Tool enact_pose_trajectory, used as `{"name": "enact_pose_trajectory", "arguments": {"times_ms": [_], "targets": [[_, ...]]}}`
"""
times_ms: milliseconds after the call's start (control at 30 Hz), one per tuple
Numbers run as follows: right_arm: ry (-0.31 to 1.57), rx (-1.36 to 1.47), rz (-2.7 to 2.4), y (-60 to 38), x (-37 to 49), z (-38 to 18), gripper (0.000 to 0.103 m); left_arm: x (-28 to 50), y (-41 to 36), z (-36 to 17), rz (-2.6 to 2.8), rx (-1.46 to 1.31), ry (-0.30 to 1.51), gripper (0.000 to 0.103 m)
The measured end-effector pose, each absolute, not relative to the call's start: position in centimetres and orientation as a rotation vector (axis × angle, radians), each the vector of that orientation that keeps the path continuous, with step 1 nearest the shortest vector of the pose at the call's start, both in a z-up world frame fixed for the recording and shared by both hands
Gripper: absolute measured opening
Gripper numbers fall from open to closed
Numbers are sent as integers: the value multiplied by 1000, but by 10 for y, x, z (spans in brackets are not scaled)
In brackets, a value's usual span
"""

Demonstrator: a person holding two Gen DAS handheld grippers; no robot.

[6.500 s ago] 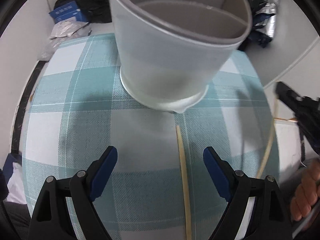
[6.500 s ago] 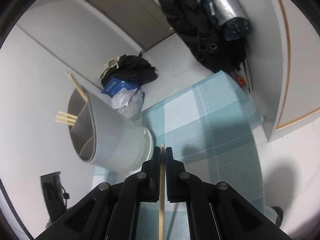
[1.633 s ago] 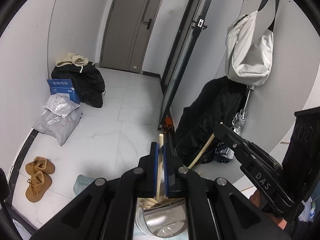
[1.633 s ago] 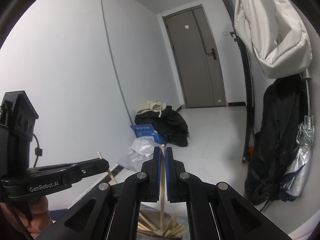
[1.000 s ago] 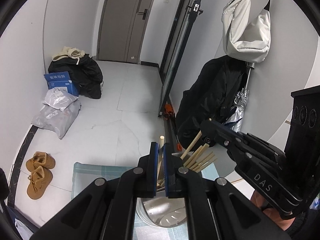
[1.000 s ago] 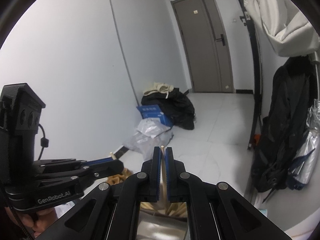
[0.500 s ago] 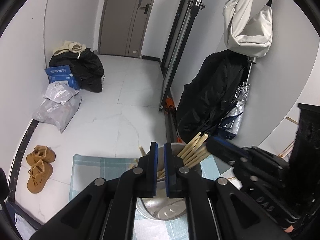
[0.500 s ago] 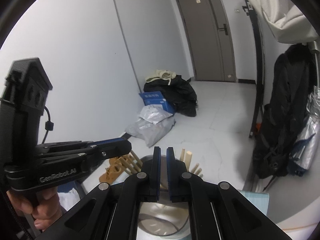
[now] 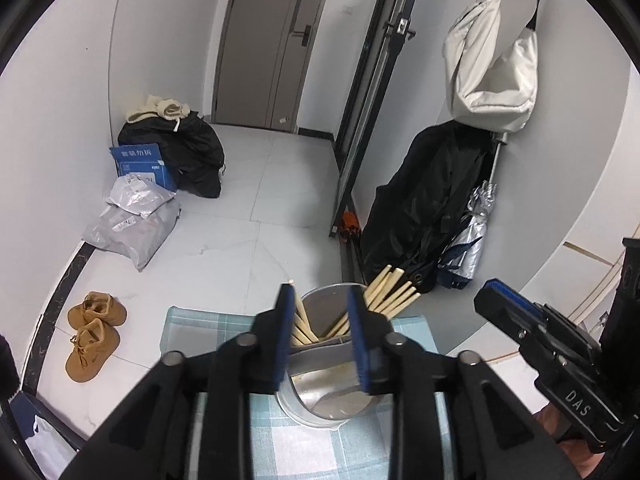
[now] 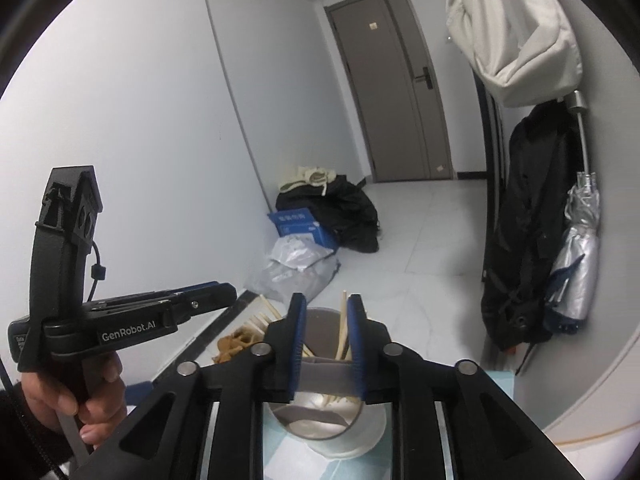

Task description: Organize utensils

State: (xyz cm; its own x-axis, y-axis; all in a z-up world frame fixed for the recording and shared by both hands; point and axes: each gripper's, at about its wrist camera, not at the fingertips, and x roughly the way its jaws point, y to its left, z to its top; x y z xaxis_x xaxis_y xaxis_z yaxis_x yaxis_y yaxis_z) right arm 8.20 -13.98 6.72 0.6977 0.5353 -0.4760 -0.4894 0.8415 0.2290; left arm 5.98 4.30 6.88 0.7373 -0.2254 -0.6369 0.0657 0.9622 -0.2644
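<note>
1. Your left gripper [image 9: 320, 336] hangs above the grey utensil holder [image 9: 320, 404], its blue-padded fingers [image 9: 285, 332] spread apart and empty.
2. Your right gripper [image 10: 326, 346] is also above the holder, fingers parted, nothing between them.
3. The chopsticks [image 9: 390, 290] stand in the holder's far compartments, fanned over its rim.
4. The holder sits on the checked tablecloth [image 9: 188, 320], seemingly near its far edge; the grippers hide much of it.
</note>
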Motion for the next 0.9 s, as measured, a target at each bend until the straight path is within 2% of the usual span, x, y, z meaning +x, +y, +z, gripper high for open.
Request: {"name": "enact_pose_trajectory", "arguments": {"times_ms": [33,100,167,300,333,400,500,833,900], "targets": [[551,88,570,-141,77,68,26,56,43,70,-149,-230,716,30],[539,88,565,-144,70,69,36,48,43,74,-136,-227,691,46],[520,93,561,-147,60,69,44,39,44,77,-111,-217,656,56],[512,94,534,-153,48,65,51,24,45,79,-58,-197,601,73],[509,94,530,-154,44,64,52,21,47,79,-48,-198,594,75],[498,92,524,-157,38,62,63,16,50,77,-23,-202,577,80],[472,91,514,-160,27,59,70,10,55,72,5,-210,559,85],[415,64,478,-161,4,45,86,-7,58,56,27,-180,504,95],[409,69,463,-162,1,43,90,-8,57,54,32,-172,496,100]]}}
